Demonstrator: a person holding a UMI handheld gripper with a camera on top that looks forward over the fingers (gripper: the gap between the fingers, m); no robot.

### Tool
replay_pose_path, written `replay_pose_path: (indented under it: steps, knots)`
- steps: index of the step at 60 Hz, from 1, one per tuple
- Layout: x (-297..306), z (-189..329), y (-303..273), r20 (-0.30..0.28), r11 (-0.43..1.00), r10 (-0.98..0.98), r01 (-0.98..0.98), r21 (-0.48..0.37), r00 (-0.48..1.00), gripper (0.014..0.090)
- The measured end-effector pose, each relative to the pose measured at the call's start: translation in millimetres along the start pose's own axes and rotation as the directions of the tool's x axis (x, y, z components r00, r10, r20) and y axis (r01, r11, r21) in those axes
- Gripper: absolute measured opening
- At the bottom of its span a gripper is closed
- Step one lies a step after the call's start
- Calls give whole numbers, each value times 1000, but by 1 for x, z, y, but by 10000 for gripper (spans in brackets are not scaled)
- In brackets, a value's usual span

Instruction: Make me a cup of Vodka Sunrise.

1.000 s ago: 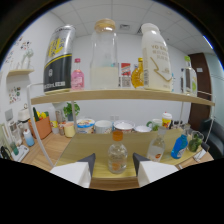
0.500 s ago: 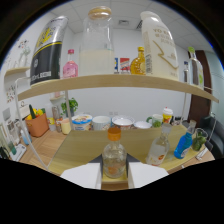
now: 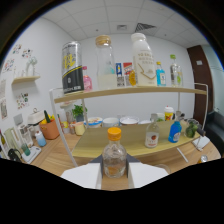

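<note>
Holding the small bottle (image 3: pixel 114 156) upright w/ my hand-held gripper (image 3: pixel 114 175), fingers pinching its sides; I'm keeping it dead ahead, neck pointing up.

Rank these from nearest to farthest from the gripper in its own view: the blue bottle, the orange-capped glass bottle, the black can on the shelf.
1. Orange-capped glass bottle: between the fingers of the gripper.
2. Blue bottle: on the table beyond the fingers, off to one side.
3. Black can: on the shelf above, farthest back.

white walls (image 3: pixel 42 70), wooden shelf (image 3: pixel 130 91) — dark door (image 3: pixel 209 80)
</note>
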Motion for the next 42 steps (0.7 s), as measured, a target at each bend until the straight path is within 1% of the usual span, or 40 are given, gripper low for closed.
replay_pose_path:
  steps: [10,30,37,42]
  knots:
    - [-4,-9,48,-11,998,18,-18,-54,1000,348]
    - [16,39,139,-108,980,33,-53,-190,994,349]
    - [18,50,162,-113,971,2,-29,-239,994,347]
    - [15,54,172,-104,964,-7,-21,-265,995,347]
